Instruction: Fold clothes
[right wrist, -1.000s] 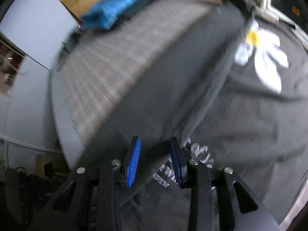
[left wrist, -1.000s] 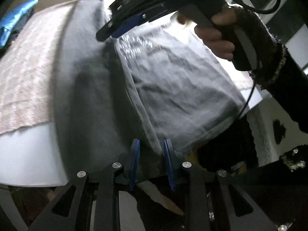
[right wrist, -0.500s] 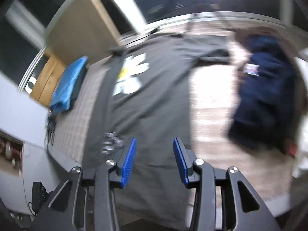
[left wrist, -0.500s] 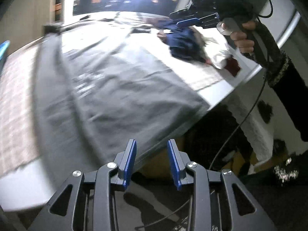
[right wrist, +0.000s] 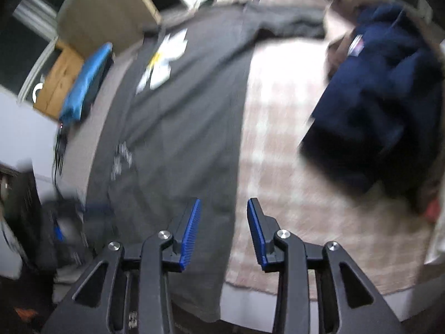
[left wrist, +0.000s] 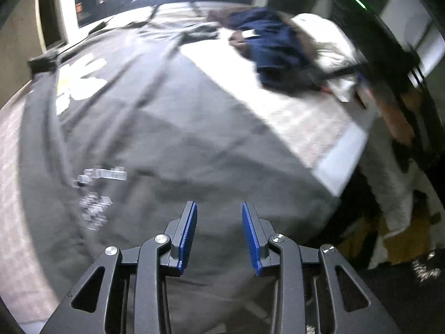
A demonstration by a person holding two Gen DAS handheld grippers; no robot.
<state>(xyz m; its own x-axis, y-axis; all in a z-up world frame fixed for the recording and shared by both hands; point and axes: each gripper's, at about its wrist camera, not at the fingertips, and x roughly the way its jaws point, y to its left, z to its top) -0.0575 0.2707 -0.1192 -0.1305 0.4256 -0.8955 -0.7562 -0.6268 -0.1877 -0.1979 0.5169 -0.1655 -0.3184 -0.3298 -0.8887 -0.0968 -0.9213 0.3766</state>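
- The grey T-shirt (left wrist: 172,139) with a white flower print (right wrist: 162,61) lies spread across the bed (right wrist: 292,194), filling the centre and left of both views.
- The left gripper (left wrist: 219,235) hovers above its hem, jaws parted, nothing between them.
- The right gripper (right wrist: 224,232) is closing slightly, empty, over the shirt's right edge.
- A navy garment (right wrist: 381,117) lies at upper right.

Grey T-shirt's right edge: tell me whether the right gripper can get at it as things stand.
Probably yes. The right gripper hangs just above that edge of the grey T-shirt, jaws apart but closing, with nothing between them. The navy garment lies well off to the side, leaving the way free.
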